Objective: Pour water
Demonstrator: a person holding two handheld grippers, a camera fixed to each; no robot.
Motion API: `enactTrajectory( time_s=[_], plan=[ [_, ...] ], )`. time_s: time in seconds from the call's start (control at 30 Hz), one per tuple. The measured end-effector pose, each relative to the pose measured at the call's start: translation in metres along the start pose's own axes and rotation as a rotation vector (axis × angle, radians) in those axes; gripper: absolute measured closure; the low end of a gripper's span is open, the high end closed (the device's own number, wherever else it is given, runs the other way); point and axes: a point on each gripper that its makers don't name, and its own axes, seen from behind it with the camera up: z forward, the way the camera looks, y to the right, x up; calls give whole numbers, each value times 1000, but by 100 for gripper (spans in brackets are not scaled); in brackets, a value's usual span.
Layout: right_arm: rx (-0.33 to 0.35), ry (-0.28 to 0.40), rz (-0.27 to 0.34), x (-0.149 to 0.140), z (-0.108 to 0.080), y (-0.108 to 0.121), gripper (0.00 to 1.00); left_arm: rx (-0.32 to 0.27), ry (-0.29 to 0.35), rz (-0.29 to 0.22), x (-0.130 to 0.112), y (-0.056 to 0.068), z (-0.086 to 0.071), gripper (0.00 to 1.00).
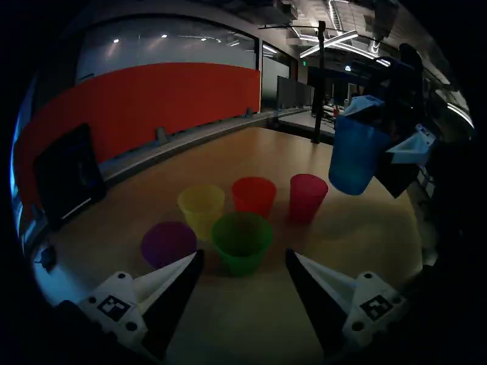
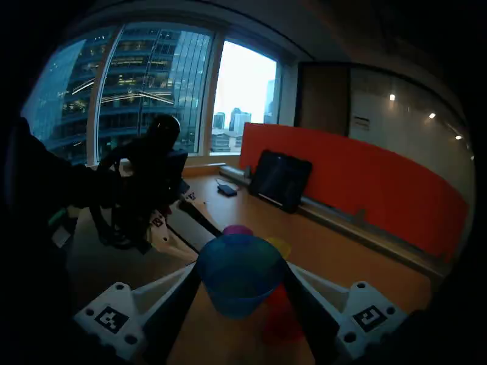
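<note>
The right gripper (image 2: 240, 271) grips a blue cup (image 2: 238, 286) between its jaws, holding it clear above the wooden table (image 1: 365, 237), up and to the right of the left gripper (image 1: 243, 252). That gripper hovers low, jaws spread wide. A green cup (image 1: 241, 240) stands just ahead between them, a purple cup (image 1: 167, 242) beside the left finger, and a yellow cup (image 1: 201, 207), red cup (image 1: 254, 194) and pink cup (image 1: 307, 194) beyond.

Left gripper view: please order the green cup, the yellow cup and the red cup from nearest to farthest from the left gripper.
1. Green cup, centre, just ahead of the left gripper and its jaws.
2. Yellow cup, behind it, to the left.
3. Red cup, farthest, behind the green one.
</note>
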Motion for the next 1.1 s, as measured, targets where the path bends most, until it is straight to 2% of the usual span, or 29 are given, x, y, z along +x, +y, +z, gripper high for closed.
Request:
enactTrajectory(
  time_s=[0.57, 1.1],
  plan=[
    [-18, 143, 2, 48, -26, 5, 7, 4, -24, 1, -5, 0, 14, 1],
    [-35, 161, -7, 54, -34, 10, 7, 21, -45, -3, -8, -10, 30, 1]
  ],
)
